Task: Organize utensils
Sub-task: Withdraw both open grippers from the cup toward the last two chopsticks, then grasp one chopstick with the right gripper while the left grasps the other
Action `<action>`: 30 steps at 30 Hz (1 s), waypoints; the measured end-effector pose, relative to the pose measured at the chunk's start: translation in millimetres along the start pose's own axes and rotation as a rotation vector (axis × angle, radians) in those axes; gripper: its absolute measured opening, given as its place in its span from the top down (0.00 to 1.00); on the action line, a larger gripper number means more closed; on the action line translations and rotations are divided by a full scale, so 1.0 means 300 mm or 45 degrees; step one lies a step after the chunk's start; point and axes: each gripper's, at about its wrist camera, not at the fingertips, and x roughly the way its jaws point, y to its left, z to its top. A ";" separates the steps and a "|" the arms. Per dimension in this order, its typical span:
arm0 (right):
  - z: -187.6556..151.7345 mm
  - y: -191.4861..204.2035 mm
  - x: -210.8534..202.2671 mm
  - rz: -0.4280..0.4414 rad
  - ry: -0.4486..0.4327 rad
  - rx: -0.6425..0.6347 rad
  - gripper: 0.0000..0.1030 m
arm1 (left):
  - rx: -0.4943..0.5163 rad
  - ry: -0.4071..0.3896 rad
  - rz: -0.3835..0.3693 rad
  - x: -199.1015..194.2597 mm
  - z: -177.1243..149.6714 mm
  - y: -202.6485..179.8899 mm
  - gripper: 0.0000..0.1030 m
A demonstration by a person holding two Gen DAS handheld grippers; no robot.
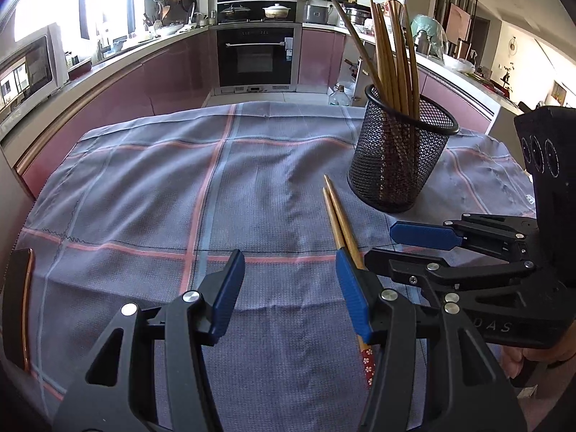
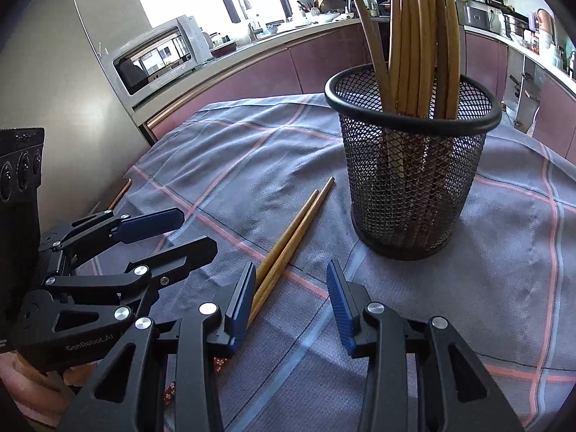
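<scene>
Chopsticks (image 1: 340, 223) vanish behind our left gripper (image 1: 289, 288); both grippers' fingers (image 2: 239, 298) half-open, empty; mesh holder (image 2: 414, 165) stands just beyond.

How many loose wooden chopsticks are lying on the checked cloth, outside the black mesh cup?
2: one wooden chopstick and its twin lie side by side left of the black mesh cup; their lower ends are hidden behind the fingers.
</scene>
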 end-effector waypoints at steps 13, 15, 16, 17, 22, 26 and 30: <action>0.008 0.016 0.042 -0.055 0.037 -0.038 0.66 | 0.016 0.030 -0.015 0.023 -0.020 0.019 0.49; 0.009 0.018 0.042 -0.082 0.041 -0.051 0.71 | 0.025 0.032 -0.032 0.022 -0.020 0.015 0.49; 0.009 0.015 0.041 -0.085 0.046 -0.051 0.72 | 0.037 0.030 -0.039 0.021 -0.021 0.010 0.49; 0.010 0.013 0.043 -0.087 0.051 -0.052 0.74 | 0.048 0.030 -0.045 0.019 -0.022 0.005 0.49; 0.006 -0.003 0.035 -0.090 0.070 -0.047 0.79 | 0.079 0.048 -0.087 0.026 -0.029 -0.014 0.49; 0.004 -0.006 0.032 -0.087 0.075 -0.052 0.80 | 0.109 0.075 -0.126 0.040 -0.033 -0.040 0.49; 0.005 -0.005 0.033 -0.085 0.077 -0.052 0.80 | 0.126 0.087 -0.126 0.054 -0.033 -0.059 0.49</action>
